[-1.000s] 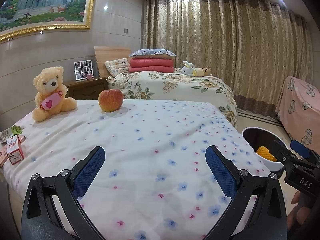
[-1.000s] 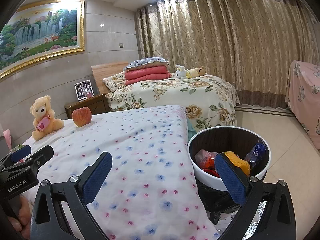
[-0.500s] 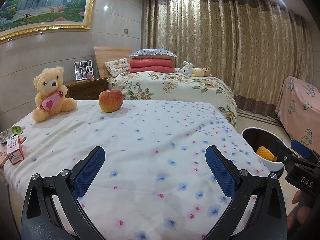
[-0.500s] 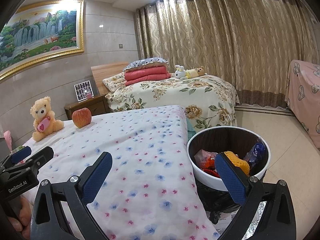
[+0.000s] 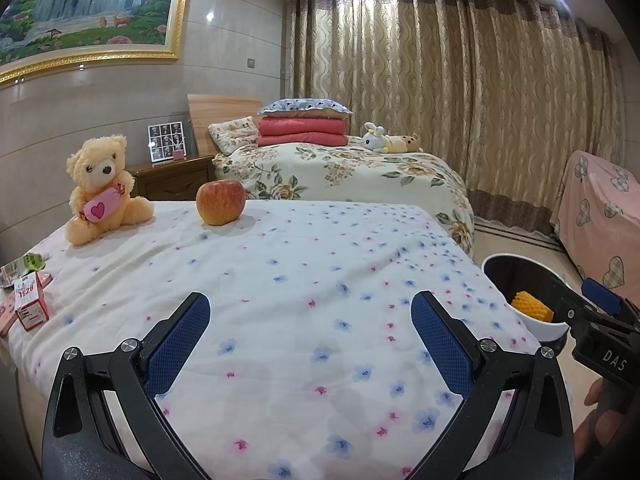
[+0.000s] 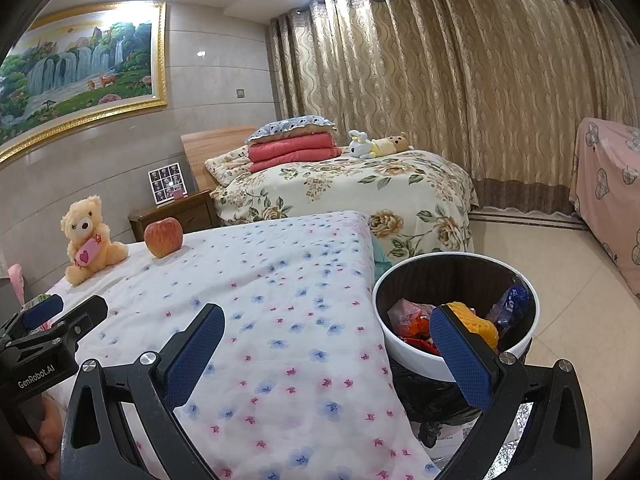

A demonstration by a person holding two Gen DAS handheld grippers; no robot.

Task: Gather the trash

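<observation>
1. Two grippers are in view: the left gripper [image 5: 310, 312] and the right gripper [image 6: 326, 328]. Both have their blue pads spread wide apart with nothing between them.
2. Both hover above the flower-print bedspread [image 5: 304, 264].
3. One white-rimmed trash bin [image 6: 404, 346] with a black liner stands on the floor just beside the bed's right edge.
4. Inside the bin lie one yellow foam fruit net [image 6: 478, 322], one blue wrapper [image 6: 510, 306], and red-and-pink wrappers [image 6: 408, 318] whose number I cannot tell.
5. At the bed's far end sit one teddy bear [image 5: 104, 188] and one apple [image 5: 220, 202], near each other but apart.
6. At the left edge, one red-and-white carton [image 5: 30, 306] stands upright beside a green-printed packet [image 5: 30, 262].
</observation>
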